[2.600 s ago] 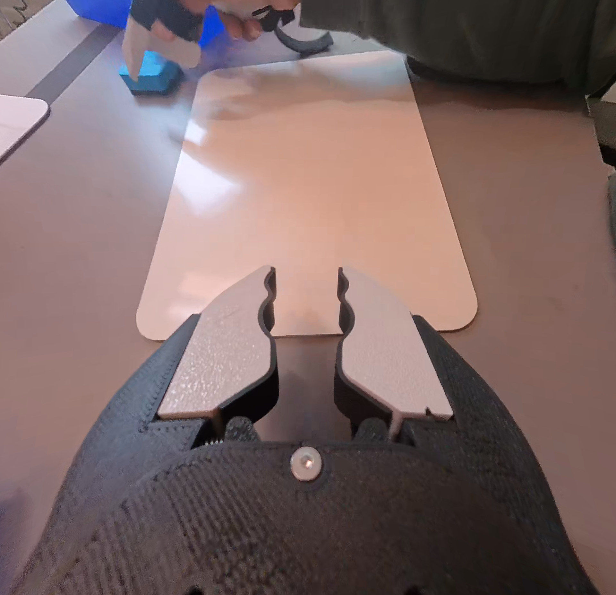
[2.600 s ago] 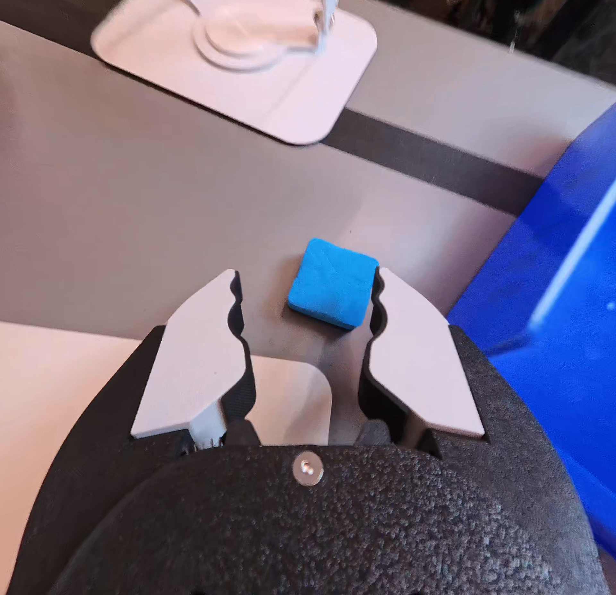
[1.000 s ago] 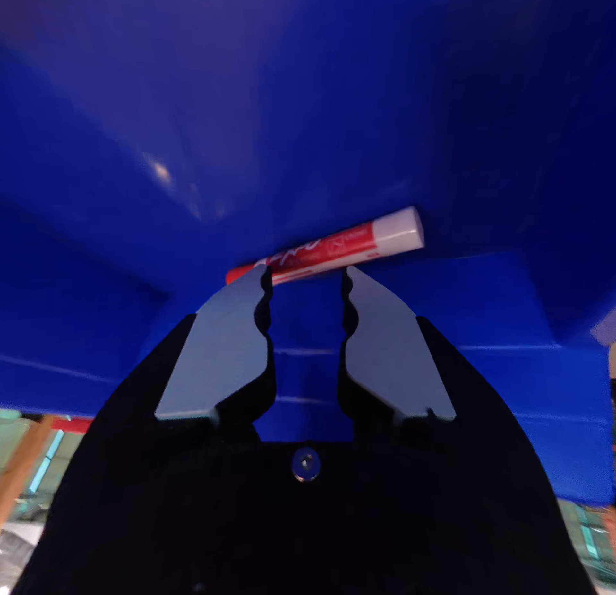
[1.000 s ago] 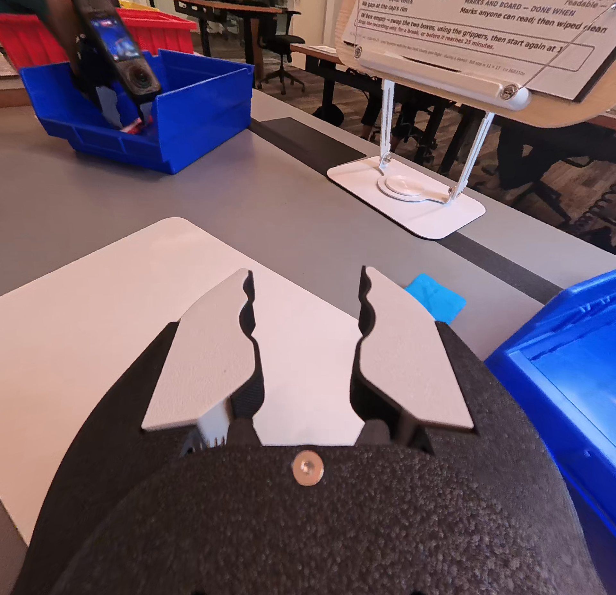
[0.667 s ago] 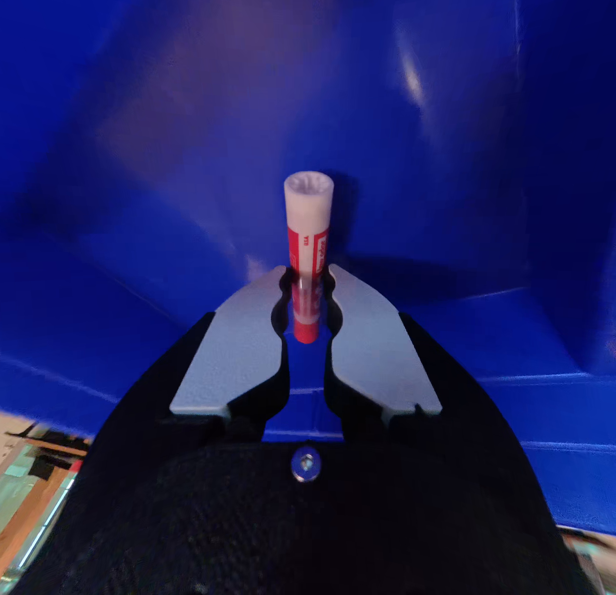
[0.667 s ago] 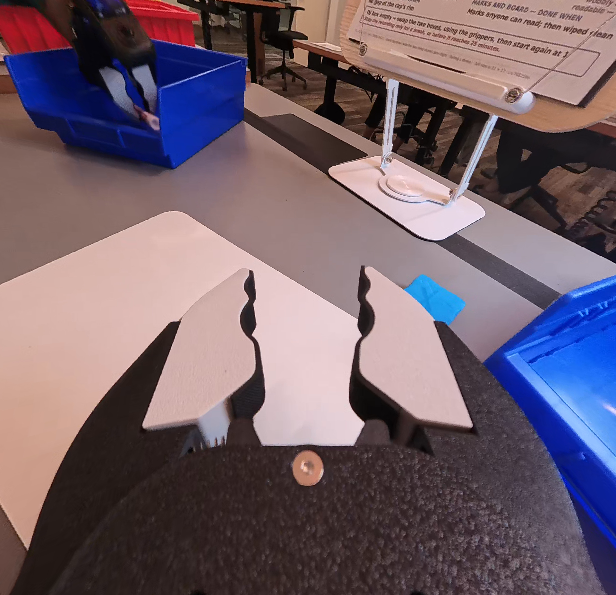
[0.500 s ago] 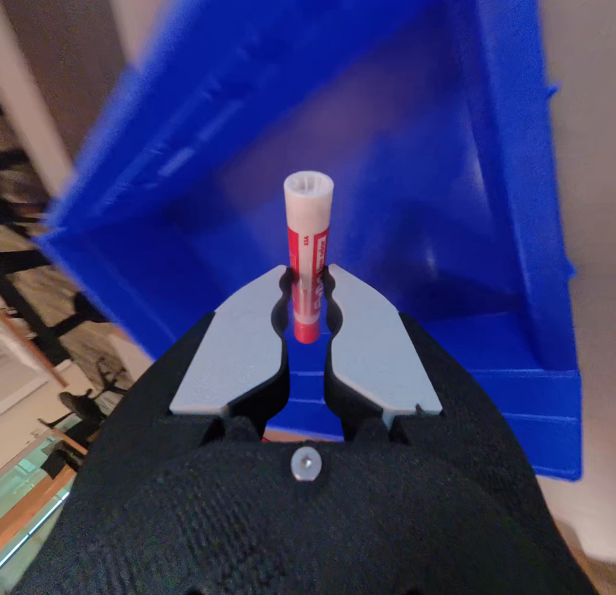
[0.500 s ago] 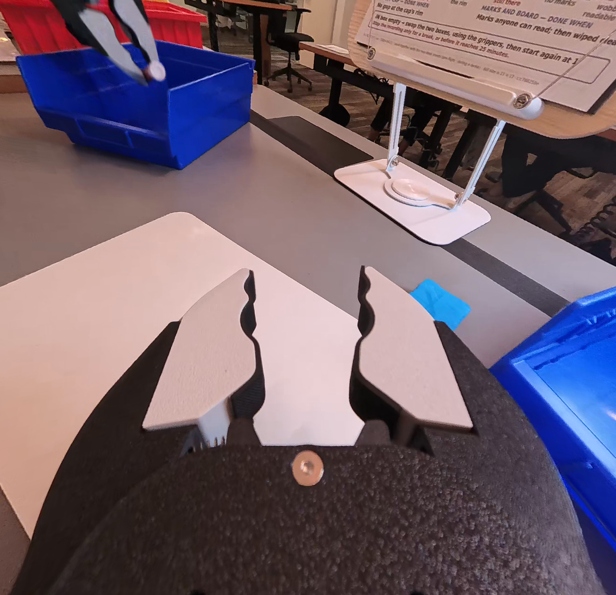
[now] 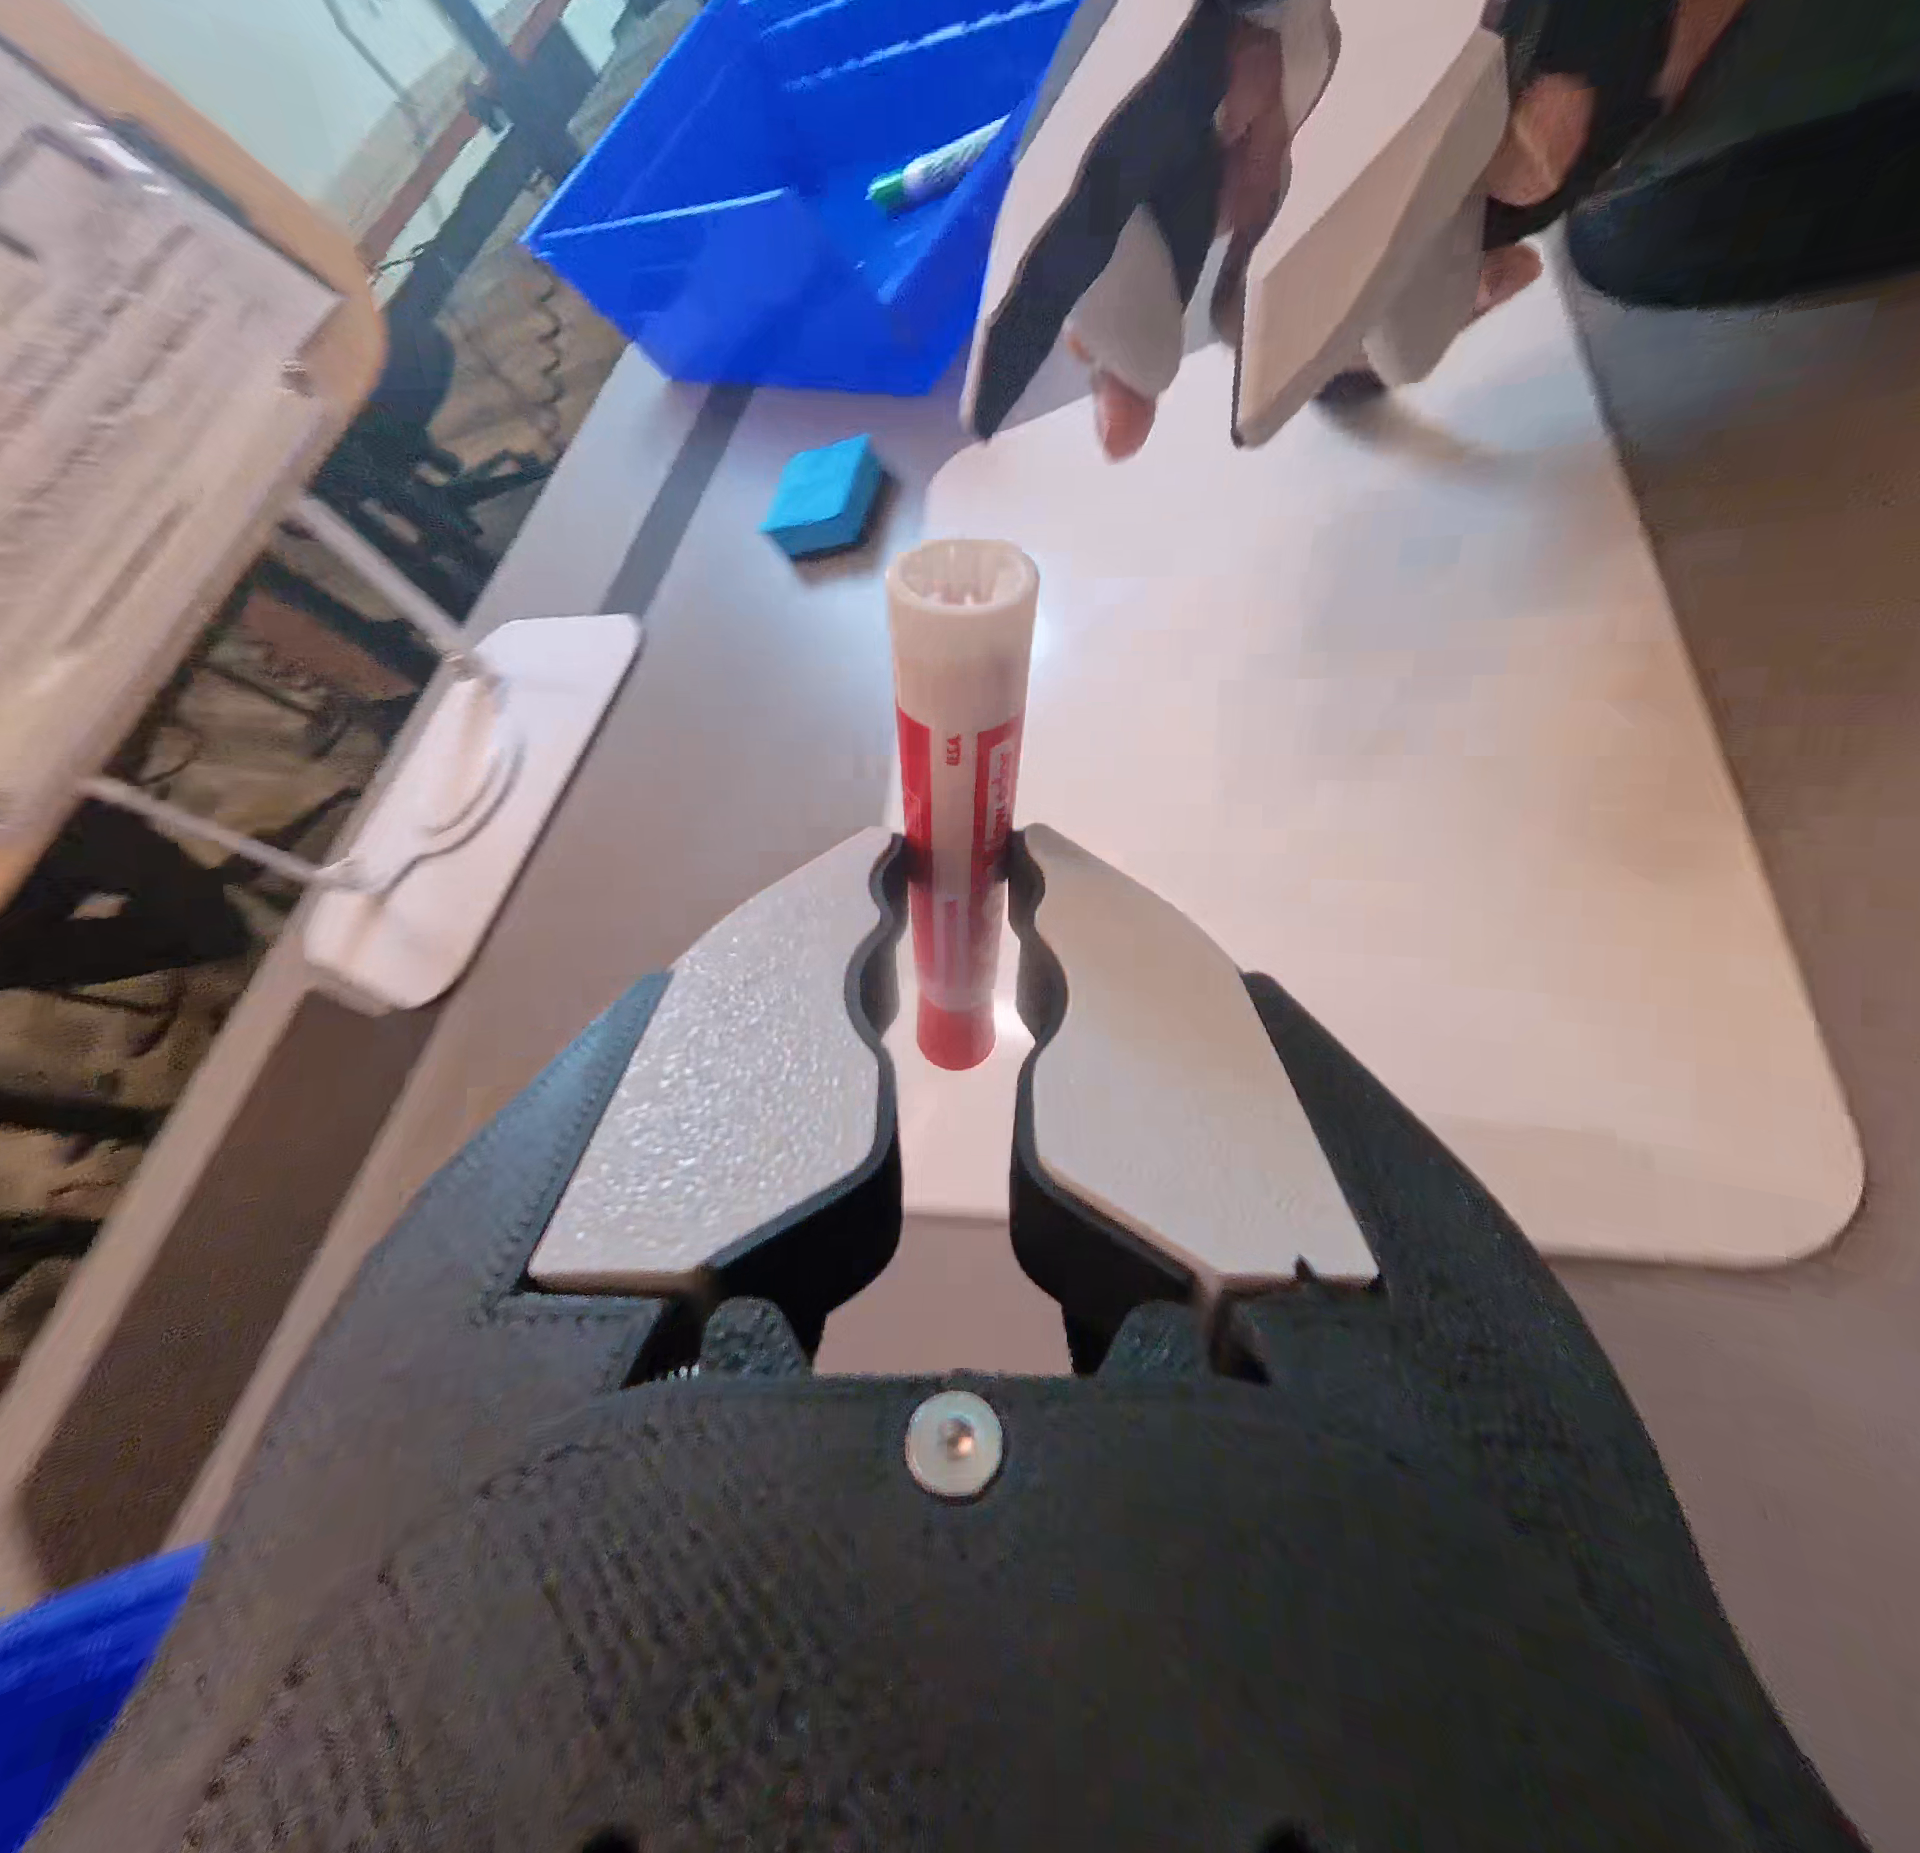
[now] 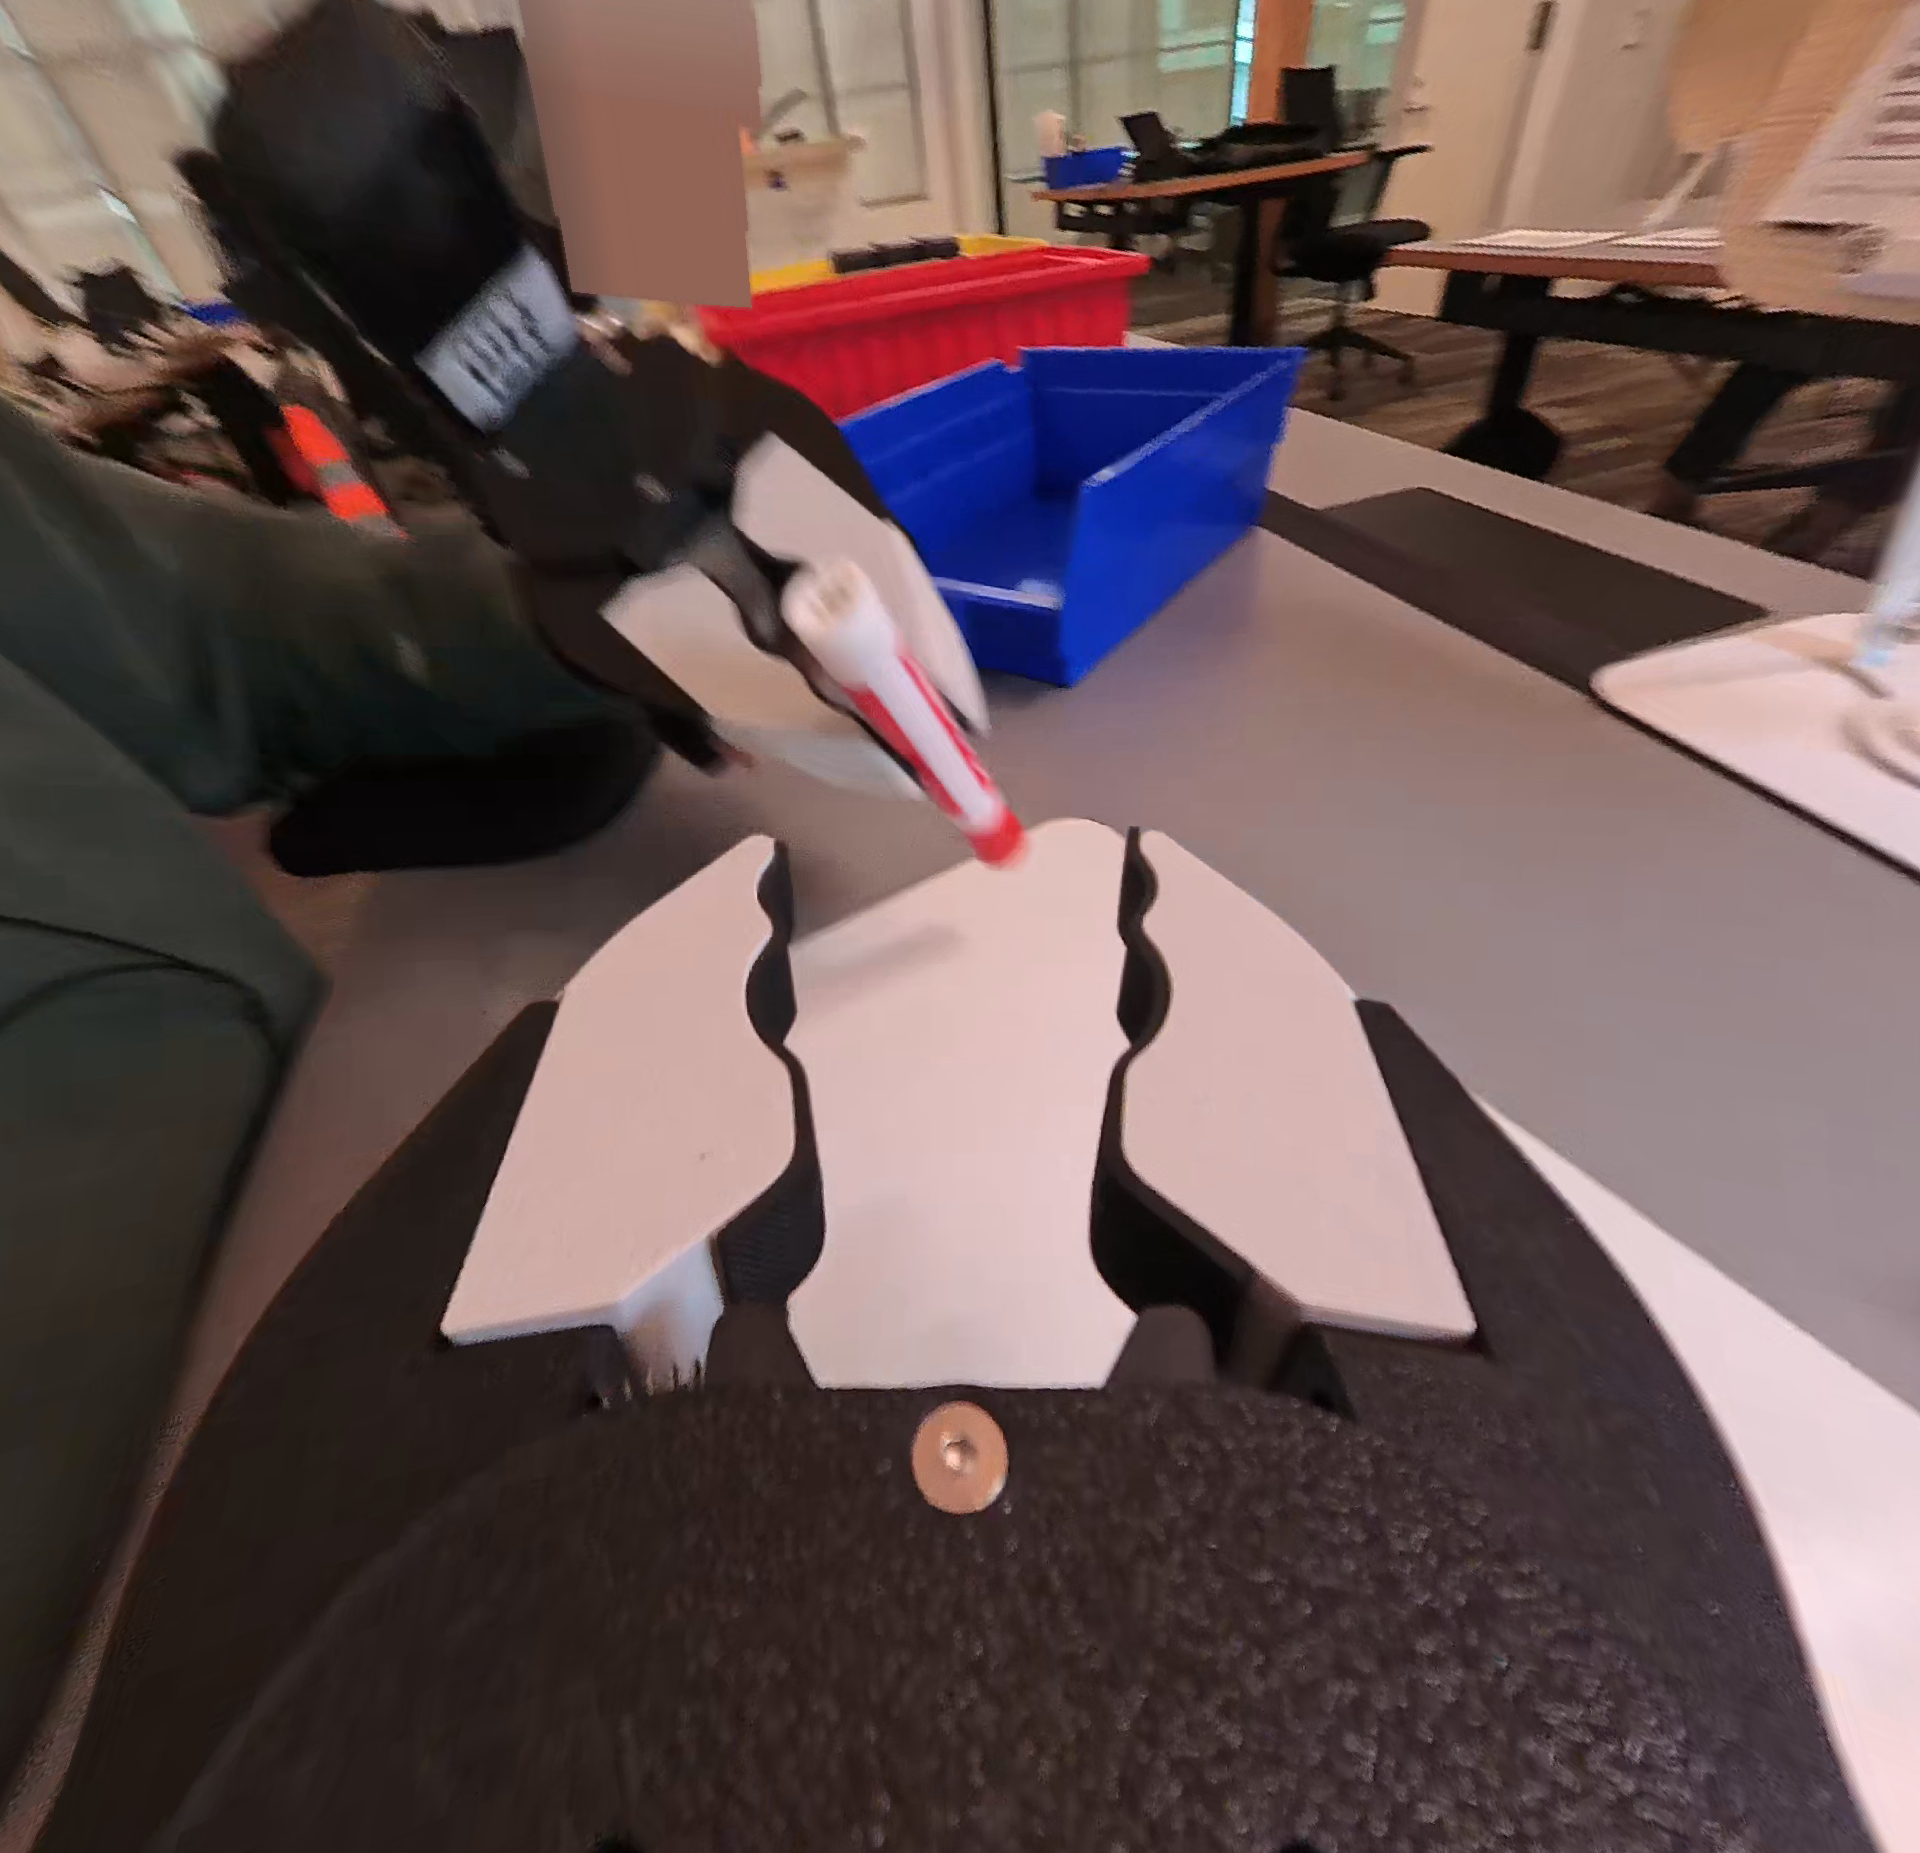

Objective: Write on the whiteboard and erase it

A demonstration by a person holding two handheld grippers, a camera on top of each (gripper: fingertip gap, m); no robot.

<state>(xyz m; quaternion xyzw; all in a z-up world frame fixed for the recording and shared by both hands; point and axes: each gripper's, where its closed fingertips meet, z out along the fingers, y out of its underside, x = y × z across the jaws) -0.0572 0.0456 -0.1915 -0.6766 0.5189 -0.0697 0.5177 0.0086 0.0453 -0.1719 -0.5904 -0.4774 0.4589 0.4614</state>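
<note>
Whiteboard point(image 9: 1403, 764) lies flat under both grippers, bare. Left gripper point(image 9: 956, 858) clamps red marker point(image 9: 961, 764) mid-barrel, long axis fwd along fingers, cap end nearest its palm. Right gripper point(image 10: 951, 847) wide, empty, facing the marker; nearer to uncap, I'd judge.

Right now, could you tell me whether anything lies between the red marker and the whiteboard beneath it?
Nothing visible does. The left gripper holds the red marker over the bare whiteboard; the right gripper hangs open above the far end.
</note>
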